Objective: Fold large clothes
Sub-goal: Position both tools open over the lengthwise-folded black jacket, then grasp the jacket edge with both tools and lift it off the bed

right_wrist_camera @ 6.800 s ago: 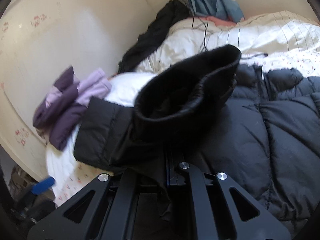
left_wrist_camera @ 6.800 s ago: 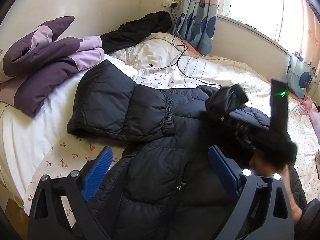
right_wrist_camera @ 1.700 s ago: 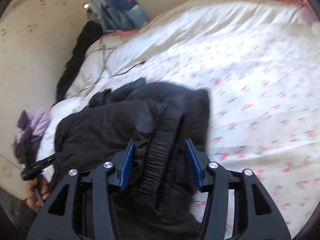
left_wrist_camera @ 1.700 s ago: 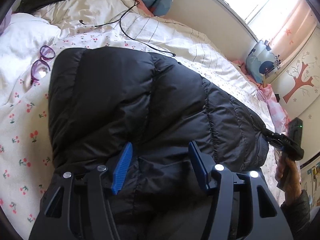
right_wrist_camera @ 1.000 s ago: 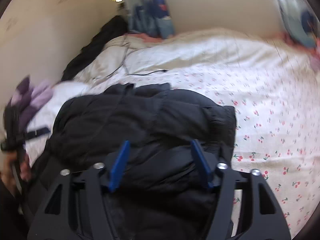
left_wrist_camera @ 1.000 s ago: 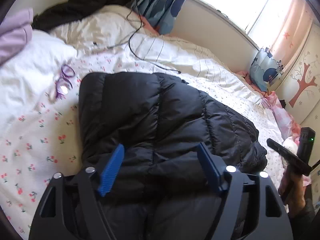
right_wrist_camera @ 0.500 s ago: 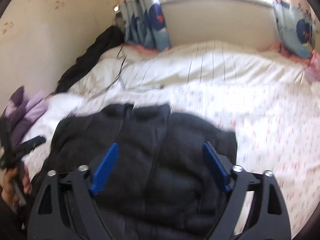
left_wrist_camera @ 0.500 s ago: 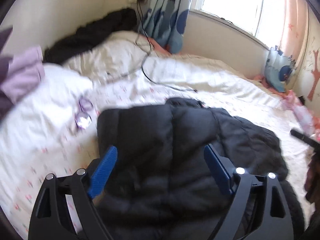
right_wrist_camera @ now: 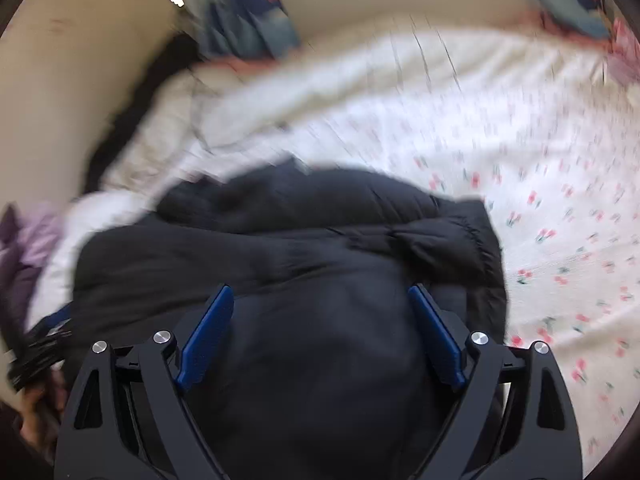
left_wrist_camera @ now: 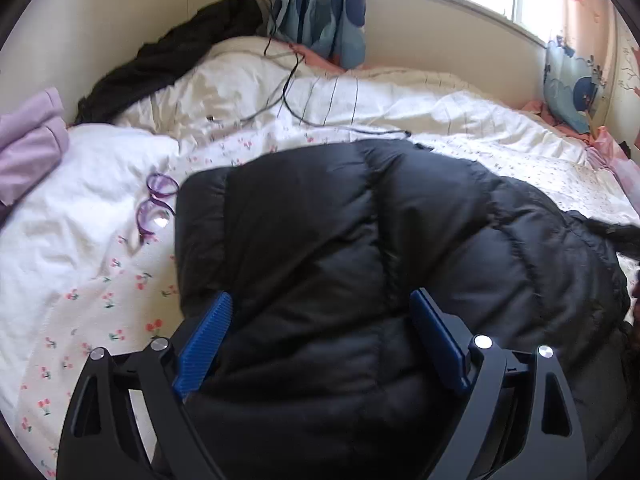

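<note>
A black puffer jacket (left_wrist_camera: 360, 240) lies folded in a thick bundle on the bed's cherry-print sheet (left_wrist_camera: 80, 292). It also shows in the blurred right wrist view (right_wrist_camera: 320, 248). My left gripper (left_wrist_camera: 322, 340) is open, its blue pads on either side above the jacket's near edge, holding nothing. My right gripper (right_wrist_camera: 320, 336) is open over the jacket's other end, also empty. The right gripper's dark tip (left_wrist_camera: 616, 236) shows at the right edge of the left wrist view.
Purple glasses (left_wrist_camera: 154, 204) lie on the sheet left of the jacket. A folded lilac garment (left_wrist_camera: 28, 148) sits at far left. Another black garment (left_wrist_camera: 172, 52) lies by the wall. Black cables (left_wrist_camera: 296, 92) run over the white duvet (left_wrist_camera: 360, 96). Curtains (left_wrist_camera: 324, 8) hang behind.
Both grippers let go of the jacket and opened wide. Both have drawn back and tilted; the right view swings fast and is blurred. The jacket rests folded.
</note>
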A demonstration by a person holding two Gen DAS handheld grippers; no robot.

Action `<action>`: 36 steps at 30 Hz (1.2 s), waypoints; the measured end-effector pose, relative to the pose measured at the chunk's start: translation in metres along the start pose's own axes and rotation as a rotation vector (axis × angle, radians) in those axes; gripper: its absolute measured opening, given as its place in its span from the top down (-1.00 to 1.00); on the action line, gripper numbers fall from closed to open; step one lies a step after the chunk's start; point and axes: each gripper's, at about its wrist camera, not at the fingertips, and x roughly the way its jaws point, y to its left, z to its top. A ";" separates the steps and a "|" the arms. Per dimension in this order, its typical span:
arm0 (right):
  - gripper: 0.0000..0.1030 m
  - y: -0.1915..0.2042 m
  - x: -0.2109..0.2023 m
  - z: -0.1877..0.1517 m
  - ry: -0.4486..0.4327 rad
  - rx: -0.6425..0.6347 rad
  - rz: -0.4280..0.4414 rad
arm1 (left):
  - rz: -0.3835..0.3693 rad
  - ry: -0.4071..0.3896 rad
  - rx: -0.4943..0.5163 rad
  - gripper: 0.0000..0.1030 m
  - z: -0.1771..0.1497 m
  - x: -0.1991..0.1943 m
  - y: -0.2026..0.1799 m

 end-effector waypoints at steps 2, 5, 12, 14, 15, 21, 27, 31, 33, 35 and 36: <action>-0.66 0.013 -0.031 -0.015 -0.028 -0.063 0.010 | 0.014 -0.025 0.026 -0.68 -0.002 -0.011 -0.003; -0.72 0.023 -0.023 -0.038 0.044 -0.148 -0.048 | 0.007 -0.023 0.049 -0.68 -0.006 -0.016 -0.008; -0.78 0.013 0.015 -0.048 0.174 -0.107 -0.047 | -0.066 0.056 -0.011 -0.68 -0.010 -0.011 0.004; -0.78 0.015 -0.012 -0.048 0.161 -0.105 -0.021 | -0.111 0.062 -0.021 -0.68 -0.011 -0.026 0.010; -0.78 0.014 -0.029 -0.051 0.146 -0.105 -0.011 | -0.134 0.062 -0.019 -0.68 -0.014 -0.040 0.015; -0.79 -0.031 -0.138 -0.116 0.183 0.010 0.056 | -0.263 0.045 -0.128 -0.68 -0.057 -0.129 0.075; -0.79 -0.070 -0.208 -0.192 0.282 0.175 0.177 | -0.351 0.121 -0.226 -0.68 -0.117 -0.197 0.136; -0.79 -0.063 -0.224 -0.225 0.315 0.228 0.269 | -0.410 0.182 -0.300 -0.77 -0.155 -0.213 0.153; -0.80 -0.059 -0.226 -0.235 0.332 0.248 0.303 | -0.432 0.230 -0.333 -0.77 -0.175 -0.213 0.155; -0.81 -0.054 -0.228 -0.243 0.347 0.252 0.317 | -0.459 0.268 -0.359 -0.77 -0.195 -0.213 0.153; -0.82 -0.052 -0.229 -0.247 0.358 0.259 0.327 | -0.496 0.290 -0.377 -0.77 -0.207 -0.212 0.152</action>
